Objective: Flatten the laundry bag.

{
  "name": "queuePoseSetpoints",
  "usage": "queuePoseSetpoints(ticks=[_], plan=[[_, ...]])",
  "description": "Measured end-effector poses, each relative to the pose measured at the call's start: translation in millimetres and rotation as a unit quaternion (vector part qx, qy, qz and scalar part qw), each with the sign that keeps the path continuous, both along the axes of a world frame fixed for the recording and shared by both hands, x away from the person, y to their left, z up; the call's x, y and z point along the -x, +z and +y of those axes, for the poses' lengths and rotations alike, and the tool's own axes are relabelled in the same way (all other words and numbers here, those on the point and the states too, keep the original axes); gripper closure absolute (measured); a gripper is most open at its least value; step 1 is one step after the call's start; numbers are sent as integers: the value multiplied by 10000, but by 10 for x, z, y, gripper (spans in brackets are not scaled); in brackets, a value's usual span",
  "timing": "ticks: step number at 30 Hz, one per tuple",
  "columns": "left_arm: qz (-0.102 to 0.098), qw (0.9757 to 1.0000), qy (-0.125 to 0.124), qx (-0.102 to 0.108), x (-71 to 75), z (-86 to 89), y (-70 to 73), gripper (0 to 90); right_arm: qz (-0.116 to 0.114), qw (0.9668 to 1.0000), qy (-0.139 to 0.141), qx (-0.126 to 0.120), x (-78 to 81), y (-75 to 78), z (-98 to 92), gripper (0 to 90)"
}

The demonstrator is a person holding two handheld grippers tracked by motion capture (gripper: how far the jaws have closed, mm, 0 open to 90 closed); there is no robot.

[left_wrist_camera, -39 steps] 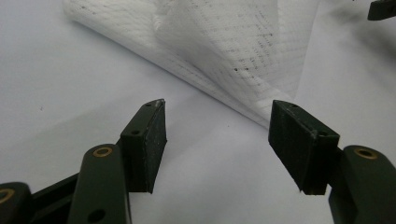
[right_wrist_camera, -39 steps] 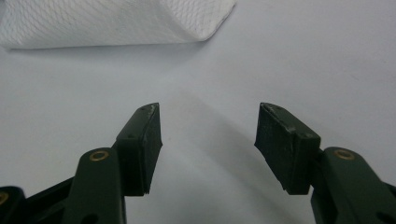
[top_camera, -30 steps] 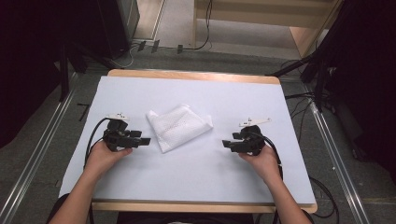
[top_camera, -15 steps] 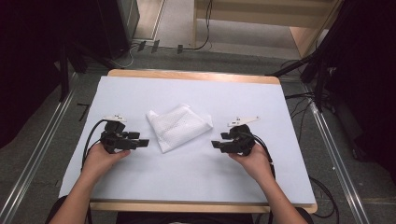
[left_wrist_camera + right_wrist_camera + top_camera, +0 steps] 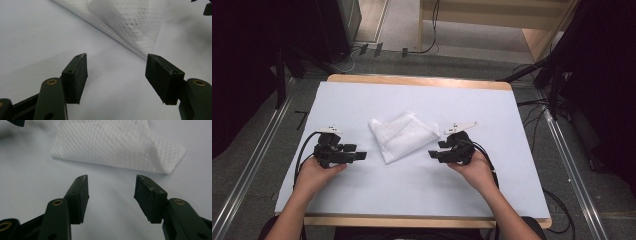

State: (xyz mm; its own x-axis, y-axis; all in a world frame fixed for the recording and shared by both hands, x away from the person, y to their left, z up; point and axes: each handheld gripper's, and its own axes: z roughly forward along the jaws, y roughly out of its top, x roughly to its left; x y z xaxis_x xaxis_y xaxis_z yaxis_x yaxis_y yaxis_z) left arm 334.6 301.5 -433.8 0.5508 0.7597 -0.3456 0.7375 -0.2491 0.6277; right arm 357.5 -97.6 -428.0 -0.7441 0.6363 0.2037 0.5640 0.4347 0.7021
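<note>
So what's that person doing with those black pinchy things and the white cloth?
A person holds a gripper in each hand at a white-covered table. A folded white mesh cloth lies in the middle. The left gripper and the right gripper point at it from either side, jaws open, nothing between them. The right gripper's jaws have just been closing a little. Neither touches the cloth yet.

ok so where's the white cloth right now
In the high view the folded white cloth lies on the table near its middle, between the left gripper and the right gripper, touching neither.
</note>
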Motion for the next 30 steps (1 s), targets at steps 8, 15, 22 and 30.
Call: queuePoseSetpoints(ticks=[8,15,22,30], plan=[[-13,10000,15,-49,52,19,2,351,7,9998,195,59,-31,18,169,468],[-9,10000,43,-51,73,32,2,351,27,9994,339,39,-60,61,308,472],[-21,10000,44,-82,69,35,5,352,-7,9985,536,114,-107,116,503,475],[-46,9999,-2,-131,73,37,12,362,-12,9976,655,205,-205,152,710,474]])
